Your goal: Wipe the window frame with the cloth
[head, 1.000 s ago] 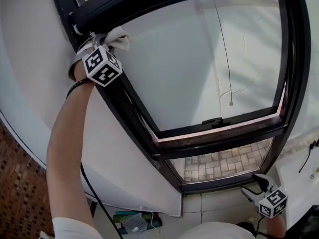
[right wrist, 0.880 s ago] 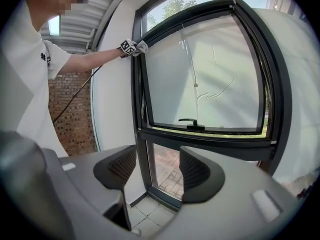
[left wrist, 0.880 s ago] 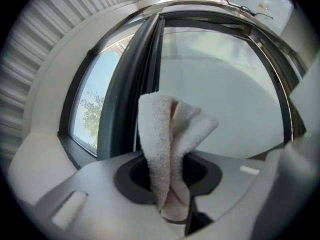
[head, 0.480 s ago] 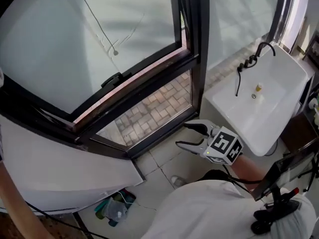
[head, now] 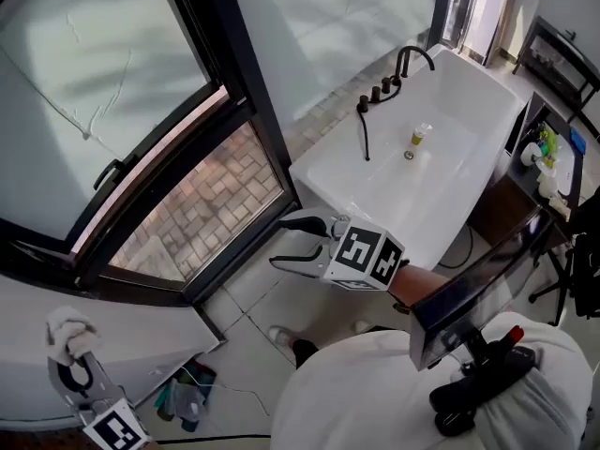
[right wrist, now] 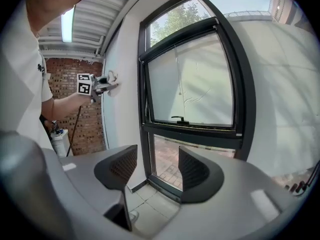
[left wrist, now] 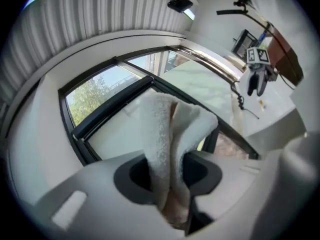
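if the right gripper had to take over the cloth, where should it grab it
Likely the bunched free end of the cloth that sticks out past the left gripper, whose jaws are shut on its lower part. Bring the open right gripper in from beyond those tips, jaws across the fold; only that end is exposed.
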`<state>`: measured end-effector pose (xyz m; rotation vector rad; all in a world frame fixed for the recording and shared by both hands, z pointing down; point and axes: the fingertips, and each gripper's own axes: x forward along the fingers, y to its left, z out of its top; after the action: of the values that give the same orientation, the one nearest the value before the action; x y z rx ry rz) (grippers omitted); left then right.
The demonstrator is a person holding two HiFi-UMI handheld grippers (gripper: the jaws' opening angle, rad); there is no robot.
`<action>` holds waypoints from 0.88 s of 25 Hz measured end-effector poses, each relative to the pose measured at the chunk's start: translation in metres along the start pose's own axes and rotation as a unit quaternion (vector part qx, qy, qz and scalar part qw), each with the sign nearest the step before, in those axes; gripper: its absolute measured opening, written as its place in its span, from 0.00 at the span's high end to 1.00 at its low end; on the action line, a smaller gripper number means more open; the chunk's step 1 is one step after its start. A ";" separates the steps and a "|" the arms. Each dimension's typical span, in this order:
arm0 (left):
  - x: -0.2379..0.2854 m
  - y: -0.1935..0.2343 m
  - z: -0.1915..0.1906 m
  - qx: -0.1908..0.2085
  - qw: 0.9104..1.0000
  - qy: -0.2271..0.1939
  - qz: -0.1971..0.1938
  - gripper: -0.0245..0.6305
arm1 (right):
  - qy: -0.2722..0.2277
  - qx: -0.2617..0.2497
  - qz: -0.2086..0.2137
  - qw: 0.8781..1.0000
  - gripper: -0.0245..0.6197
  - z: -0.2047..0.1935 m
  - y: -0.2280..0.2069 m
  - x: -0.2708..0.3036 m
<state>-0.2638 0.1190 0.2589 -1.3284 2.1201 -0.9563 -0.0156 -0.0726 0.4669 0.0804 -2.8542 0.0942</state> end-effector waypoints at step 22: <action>-0.105 -0.206 -0.016 -0.123 0.980 0.064 -0.144 0.76 | -0.042 -0.060 0.011 0.997 0.55 0.055 0.073 -0.103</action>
<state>-0.1097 0.1586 0.4277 -1.7780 2.2408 -0.9340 0.0628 0.0005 0.3808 0.0283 -2.9379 -0.0774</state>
